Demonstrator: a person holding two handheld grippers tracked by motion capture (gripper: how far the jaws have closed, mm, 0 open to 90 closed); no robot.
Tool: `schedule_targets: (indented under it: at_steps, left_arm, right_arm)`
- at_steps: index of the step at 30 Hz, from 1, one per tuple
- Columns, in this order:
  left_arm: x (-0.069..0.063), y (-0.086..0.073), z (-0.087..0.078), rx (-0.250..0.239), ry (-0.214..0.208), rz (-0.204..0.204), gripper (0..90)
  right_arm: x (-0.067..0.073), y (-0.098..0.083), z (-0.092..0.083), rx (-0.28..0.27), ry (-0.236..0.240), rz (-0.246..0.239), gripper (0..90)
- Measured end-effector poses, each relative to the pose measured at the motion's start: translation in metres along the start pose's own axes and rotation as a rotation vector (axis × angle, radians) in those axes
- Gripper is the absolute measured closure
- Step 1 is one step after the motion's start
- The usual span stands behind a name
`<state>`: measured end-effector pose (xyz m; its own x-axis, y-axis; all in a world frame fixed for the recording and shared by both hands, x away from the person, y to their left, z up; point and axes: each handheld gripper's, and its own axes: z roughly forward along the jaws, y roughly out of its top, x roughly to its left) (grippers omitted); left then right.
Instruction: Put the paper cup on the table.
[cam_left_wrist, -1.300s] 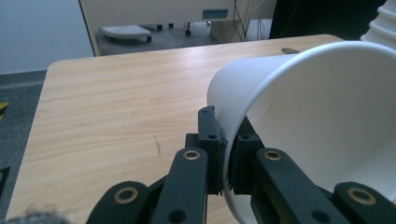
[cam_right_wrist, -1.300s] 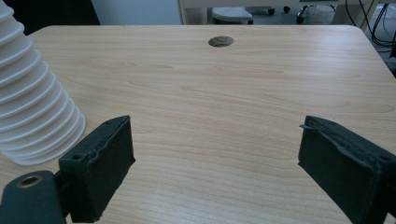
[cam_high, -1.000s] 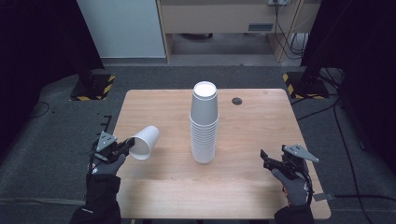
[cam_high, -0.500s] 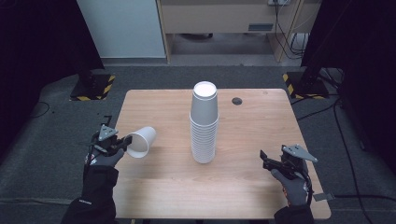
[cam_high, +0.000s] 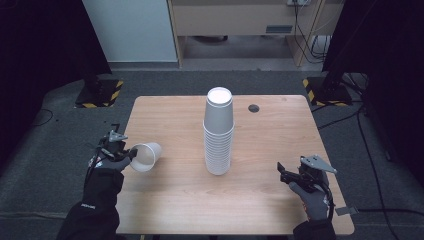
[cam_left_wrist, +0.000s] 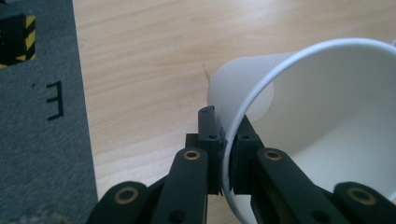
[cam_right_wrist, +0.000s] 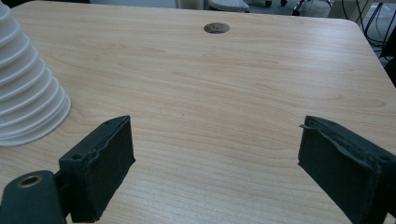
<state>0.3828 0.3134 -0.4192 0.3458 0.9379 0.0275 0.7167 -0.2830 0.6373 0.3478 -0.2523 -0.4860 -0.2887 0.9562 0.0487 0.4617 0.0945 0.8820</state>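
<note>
A tall stack of white paper cups (cam_high: 218, 131) stands upside down in the middle of the wooden table (cam_high: 280, 135); its lower rims show at the left of the right gripper view (cam_right_wrist: 28, 102). A single white paper cup (cam_high: 145, 156) (cam_left_wrist: 327, 135) is held tilted on its side over the table's left edge. My left gripper (cam_high: 125, 154) (cam_left_wrist: 225, 140) is shut on that cup's rim, one jaw inside and one outside. My right gripper (cam_high: 283, 175) (cam_right_wrist: 215, 158) hovers open near the front right of the table, nothing between its jaws.
A small dark round grommet (cam_high: 254, 108) (cam_right_wrist: 216, 27) sits in the tabletop at the back right. Grey carpet (cam_left_wrist: 37, 140) lies past the table's left edge. Yellow-and-black striped stand bases (cam_high: 100, 92) sit on the floor behind the table.
The left gripper has carried the single cup a little toward the table's front-left edge and lower. The right gripper has hardly moved.
</note>
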Motion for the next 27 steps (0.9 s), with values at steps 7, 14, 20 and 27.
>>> schedule_targets:
  at_steps: [7,14,20,27]
  left_arm:
    - [0.000,0.005,0.001,0.083,-0.010,0.016,85.2]
    - [0.008,0.012,-0.002,0.173,-0.002,0.008,85.1]
    - [0.013,0.016,-0.005,0.250,-0.008,-0.007,85.1]
    - [0.011,0.018,-0.003,0.328,-0.030,-0.016,85.0]
  right_arm:
    - [0.000,0.000,0.000,0.002,0.003,0.000,10.5]
    - [0.000,0.000,0.000,0.002,0.005,-0.003,10.4]
    - [0.001,0.000,0.001,0.004,0.007,-0.004,10.4]
    - [0.001,0.000,0.001,0.004,0.006,-0.007,10.5]
